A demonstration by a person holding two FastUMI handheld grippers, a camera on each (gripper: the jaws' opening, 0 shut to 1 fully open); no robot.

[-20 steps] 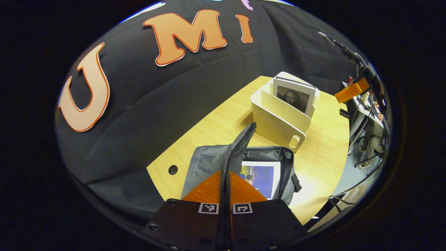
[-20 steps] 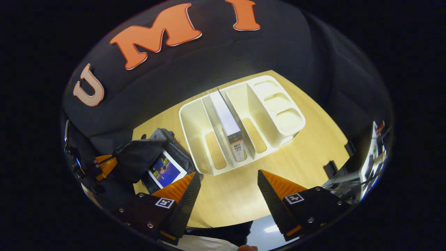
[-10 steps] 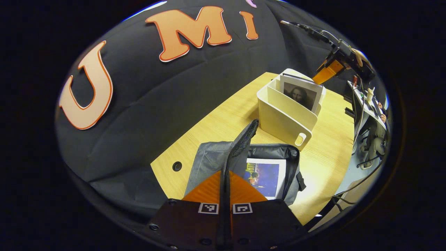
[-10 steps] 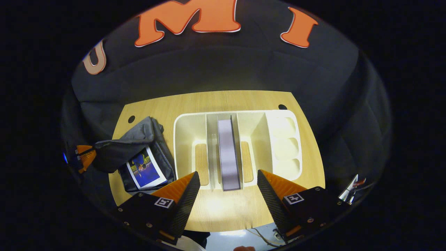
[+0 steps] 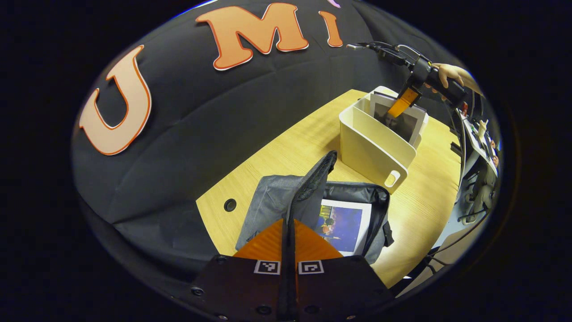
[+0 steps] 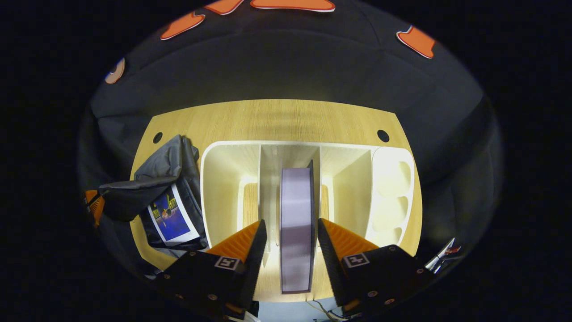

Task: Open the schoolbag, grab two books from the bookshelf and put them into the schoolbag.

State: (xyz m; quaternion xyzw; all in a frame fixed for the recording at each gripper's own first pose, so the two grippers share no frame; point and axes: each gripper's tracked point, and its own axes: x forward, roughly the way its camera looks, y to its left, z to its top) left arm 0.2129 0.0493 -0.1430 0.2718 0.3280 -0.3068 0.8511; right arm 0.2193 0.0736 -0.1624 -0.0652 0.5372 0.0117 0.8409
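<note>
One schoolbag [image 5: 272, 203]; one bookshelf [image 6: 223, 179]; two books, one [image 5: 342, 223] in the bag, one [image 6: 296, 223] on the shelf; two tongs [image 5: 288, 243] [image 6: 289, 250]; one worktop [image 6: 277, 118].

Grey schoolbag [image 5: 272, 203] lying open near the table's left edge, flap raised, blue-covered book [image 5: 342, 226] flat inside. Second book [image 6: 295, 223] standing upright, edge up, in the white bookshelf's [image 6: 214, 179] middle slot, just right of the bag.

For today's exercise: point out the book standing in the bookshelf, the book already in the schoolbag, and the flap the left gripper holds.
Standing book [image 6: 296, 223]: right gripper view, top edge.
Book in schoolbag [image 5: 343, 226]: left gripper view, blue cover.
Schoolbag flap [image 5: 313, 179]: left gripper view, raised edge.
</note>
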